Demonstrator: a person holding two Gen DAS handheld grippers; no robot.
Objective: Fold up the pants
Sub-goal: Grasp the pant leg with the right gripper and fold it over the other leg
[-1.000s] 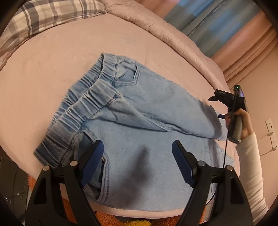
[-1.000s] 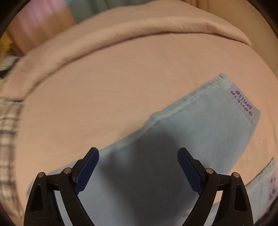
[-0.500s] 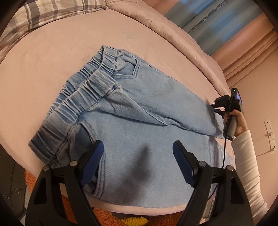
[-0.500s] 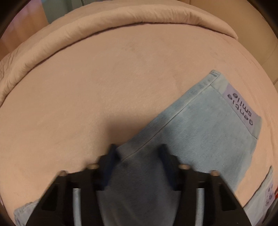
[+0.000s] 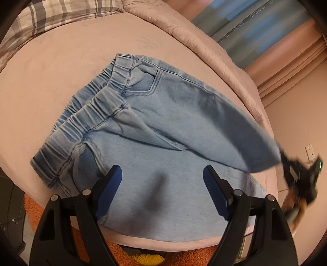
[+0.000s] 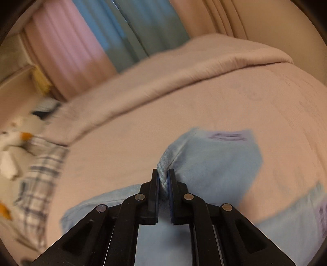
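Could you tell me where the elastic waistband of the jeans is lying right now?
In the left wrist view the elastic waistband lies left of centre on the pink bedspread, below the plaid pillow, beyond the open left gripper.

the light blue faded denim pants (image 5: 173,126) have a ribbed elastic waistband and a pale lilac patch with dark print (image 6: 229,136) at a leg end. they lie on a dusty pink bedspread (image 5: 51,67). a grey-and-white plaid pillow (image 5: 61,16) sits at its far-left corner. blue and pink striped curtains (image 6: 114,34) hang behind; an orange shaggy rug (image 5: 126,253) shows below the near edge.
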